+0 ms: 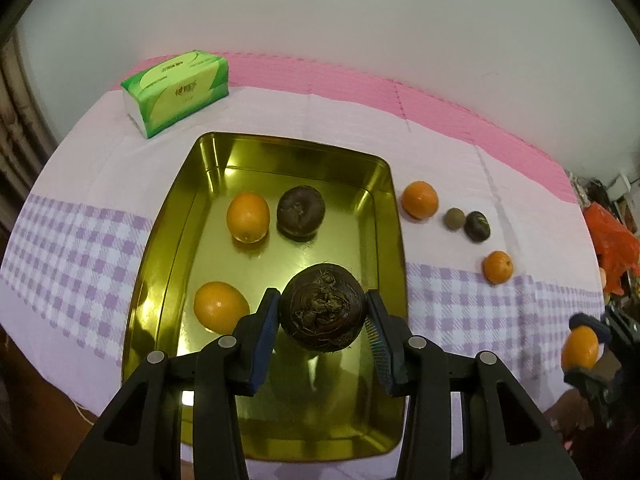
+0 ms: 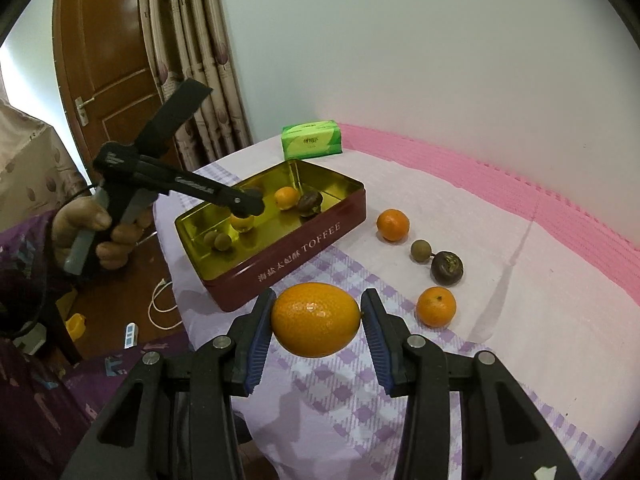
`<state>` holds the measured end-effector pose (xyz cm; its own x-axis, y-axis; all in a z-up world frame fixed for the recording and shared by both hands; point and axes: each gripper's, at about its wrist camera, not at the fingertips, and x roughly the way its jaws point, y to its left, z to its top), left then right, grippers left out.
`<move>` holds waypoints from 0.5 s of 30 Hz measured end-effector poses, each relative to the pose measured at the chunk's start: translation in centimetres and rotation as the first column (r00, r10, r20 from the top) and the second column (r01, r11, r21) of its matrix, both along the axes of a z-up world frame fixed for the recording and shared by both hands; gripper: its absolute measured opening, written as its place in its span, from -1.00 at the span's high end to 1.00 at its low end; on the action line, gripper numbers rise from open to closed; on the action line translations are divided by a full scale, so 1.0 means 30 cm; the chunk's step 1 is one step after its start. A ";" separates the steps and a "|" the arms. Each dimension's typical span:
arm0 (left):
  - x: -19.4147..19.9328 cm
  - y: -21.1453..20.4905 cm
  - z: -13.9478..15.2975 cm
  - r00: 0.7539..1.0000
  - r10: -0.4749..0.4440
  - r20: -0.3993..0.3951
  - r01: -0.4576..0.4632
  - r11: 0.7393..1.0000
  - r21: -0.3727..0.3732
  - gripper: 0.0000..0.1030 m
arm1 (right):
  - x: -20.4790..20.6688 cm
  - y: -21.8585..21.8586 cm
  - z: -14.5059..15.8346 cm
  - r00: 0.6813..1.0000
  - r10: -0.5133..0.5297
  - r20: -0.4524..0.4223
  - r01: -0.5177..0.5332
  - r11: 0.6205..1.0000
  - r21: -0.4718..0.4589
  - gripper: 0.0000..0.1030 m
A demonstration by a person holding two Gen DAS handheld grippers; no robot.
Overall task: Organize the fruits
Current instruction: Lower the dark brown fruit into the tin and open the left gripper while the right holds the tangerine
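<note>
1. My left gripper pinches a dark brown, fibrous-topped fruit between its blue pads, one pad on each flank. I hold it over the near end of the gold-lined toffee tin, nose tilted steeply down, because that part of the floor is bare and looks like the place to set it.
2. My right gripper pinches an oval orange across its long axis, clear of the cloth and just short of the tin's maroon wall. I judge it is waiting its turn (both grippers dropping at once would crowd the tin).
3. Already in the tin: two oranges and another dark fruit. The right wrist view also shows two small brown round fruits in a corner.
4. Outside the tin, to its right: an orange, a small brown fruit touching a dark one, and a smaller orange nearer me. So the sorting looks roughly half done.
5. The surface is a bed or table spread with a pale cloth checked in lilac, with a pink ribbed mat along the far edge.
6. A green tissue pack lies beyond the tin, apart from it.
7. Behind is a plain pale wall; at the left, patterned curtains and a brown wooden door (a white cable lies on the floor).
</note>
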<state>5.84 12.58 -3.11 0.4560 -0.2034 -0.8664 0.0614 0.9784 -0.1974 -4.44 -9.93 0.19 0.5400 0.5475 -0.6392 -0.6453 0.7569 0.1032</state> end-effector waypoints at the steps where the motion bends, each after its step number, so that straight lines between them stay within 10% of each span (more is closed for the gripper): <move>1: 0.003 0.001 -0.004 1.000 0.001 -0.002 -0.001 1.000 0.000 0.16 | -0.003 -0.001 0.002 1.000 -0.003 -0.001 0.003 1.000 0.002 0.21; 15: -0.010 -0.045 -0.054 0.999 -0.036 -0.037 0.038 0.997 0.072 0.16 | 0.003 -0.007 0.008 1.000 -0.017 -0.009 0.017 1.000 -0.003 0.21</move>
